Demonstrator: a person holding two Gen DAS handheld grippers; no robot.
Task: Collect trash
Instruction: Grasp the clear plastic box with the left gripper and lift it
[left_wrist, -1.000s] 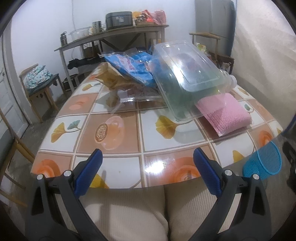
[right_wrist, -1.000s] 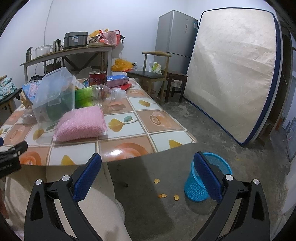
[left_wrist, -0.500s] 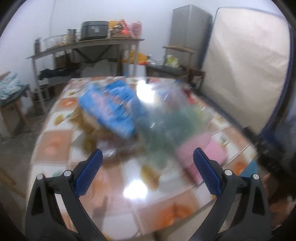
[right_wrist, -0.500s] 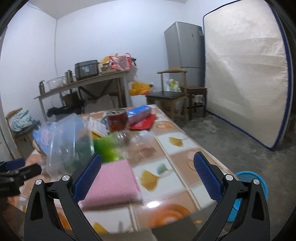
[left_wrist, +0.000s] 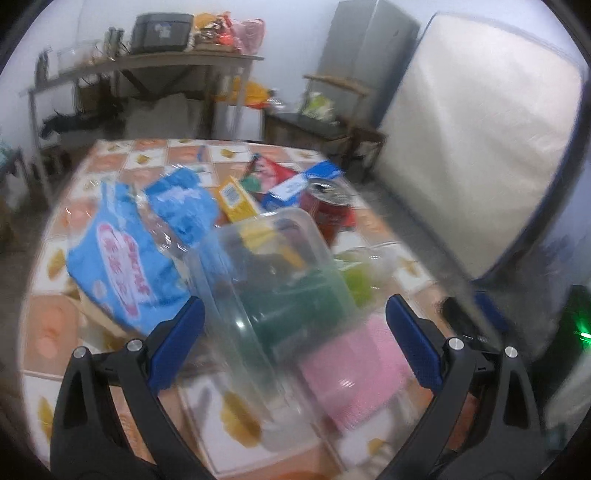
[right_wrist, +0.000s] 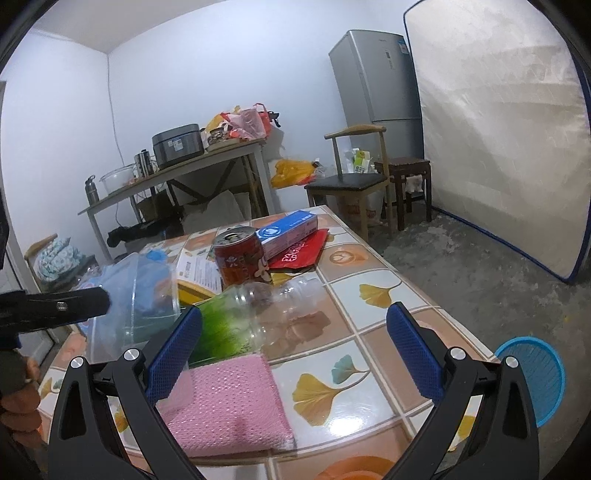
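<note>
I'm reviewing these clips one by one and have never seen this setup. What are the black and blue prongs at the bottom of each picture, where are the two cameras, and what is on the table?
There is no robot: a person holds a two-finger gripper in each hand, with a fisheye camera on each looking forward along its fingers. The blue-padded prongs are those fingers. One picture is from the left gripper, the other from the right gripper. Both are open and hold nothing.

On the tiled table lies a heap of rubbish: a clear plastic container, a blue snack bag, a pink sponge, a clear bottle with a green label on its side, a red can standing upright and a blue-and-white box. A blue basket stands on the floor beside the table. The left view is blurred.
</note>
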